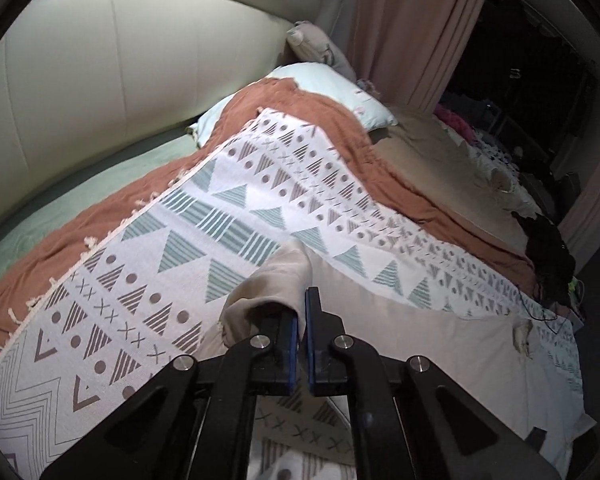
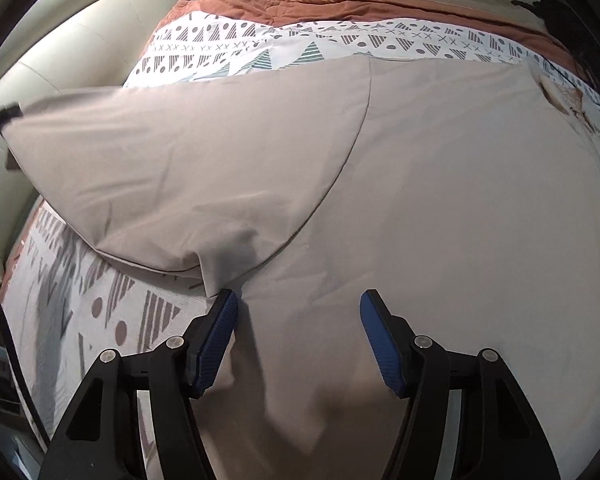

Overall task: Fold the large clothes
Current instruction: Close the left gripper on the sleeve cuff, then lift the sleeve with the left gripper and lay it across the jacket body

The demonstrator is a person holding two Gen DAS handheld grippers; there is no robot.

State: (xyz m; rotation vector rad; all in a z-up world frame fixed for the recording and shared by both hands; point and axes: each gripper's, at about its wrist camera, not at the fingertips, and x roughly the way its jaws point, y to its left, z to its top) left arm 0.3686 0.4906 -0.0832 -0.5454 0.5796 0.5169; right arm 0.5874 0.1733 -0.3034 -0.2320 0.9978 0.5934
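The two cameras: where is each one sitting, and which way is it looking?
Left wrist: sits on the left gripper, looking across the bed toward the headboard; its fingers, shut on the beige cloth, show.
Right wrist: sits on the right gripper, looking down over the beige cloth; its open fingers show.
Shared: the beige cloth and the patterned blanket.

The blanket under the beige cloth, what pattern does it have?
White blanket with teal and brown-grey triangles, dots, crosses and zigzags, fringed edge; clearest in the left wrist view.
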